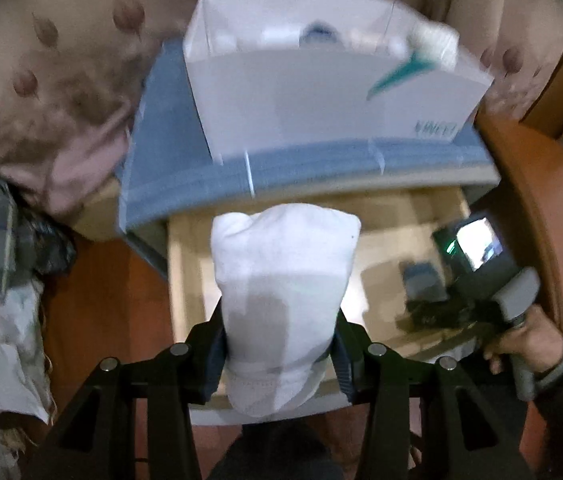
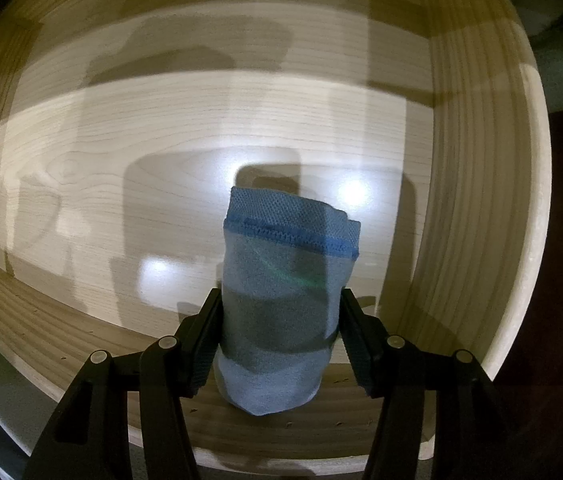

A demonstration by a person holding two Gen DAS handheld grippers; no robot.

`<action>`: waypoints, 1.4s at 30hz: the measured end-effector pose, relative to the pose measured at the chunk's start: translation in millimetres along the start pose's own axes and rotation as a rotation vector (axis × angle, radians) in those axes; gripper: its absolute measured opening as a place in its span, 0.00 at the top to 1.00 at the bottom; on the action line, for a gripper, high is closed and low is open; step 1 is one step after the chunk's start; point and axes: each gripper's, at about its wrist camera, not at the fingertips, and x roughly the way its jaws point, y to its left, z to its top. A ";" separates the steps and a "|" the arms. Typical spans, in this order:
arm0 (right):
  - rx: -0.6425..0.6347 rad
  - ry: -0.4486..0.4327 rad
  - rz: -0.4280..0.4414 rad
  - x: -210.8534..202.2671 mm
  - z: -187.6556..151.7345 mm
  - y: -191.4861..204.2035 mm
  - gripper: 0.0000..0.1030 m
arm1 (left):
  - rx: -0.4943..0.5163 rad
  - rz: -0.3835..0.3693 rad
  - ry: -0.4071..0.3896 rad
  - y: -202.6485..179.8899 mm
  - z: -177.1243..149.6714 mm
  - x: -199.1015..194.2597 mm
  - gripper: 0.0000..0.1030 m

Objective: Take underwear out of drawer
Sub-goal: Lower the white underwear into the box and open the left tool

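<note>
The big pale wooden drawer (image 2: 81,152) fills my right view. My right gripper (image 2: 279,340) clamps 1 rolled blue underwear (image 2: 285,280) low in the middle, inside it. My left gripper (image 1: 279,354) clamps 1 rolled white underwear (image 1: 281,280), above the drawer. Next, I lift blue out.

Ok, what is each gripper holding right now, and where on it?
Left gripper clamps the white rolled underwear near its lower end. Right gripper clamps the blue rolled underwear around its lower middle.

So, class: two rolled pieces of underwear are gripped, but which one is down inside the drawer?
The blue roll in the right claw, wooden drawer walls around it; the white roll is above.
</note>
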 end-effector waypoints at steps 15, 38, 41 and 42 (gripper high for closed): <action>0.007 -0.010 0.008 -5.6 0.2 -2.9 0.50 | 0.033 0.040 -0.342 2.9 104.8 -80.8 0.56; 0.030 -0.024 0.036 -2.6 -1.0 -9.5 0.50 | 0.004 0.123 -0.170 2.9 178.7 33.9 0.51; 0.032 -0.024 0.037 -2.7 -0.8 -9.7 0.50 | 0.008 0.115 -0.164 1.6 176.8 30.3 0.47; 0.030 -0.024 0.036 -2.8 -1.2 -9.5 0.50 | 0.005 0.106 -0.162 1.6 176.3 28.8 0.45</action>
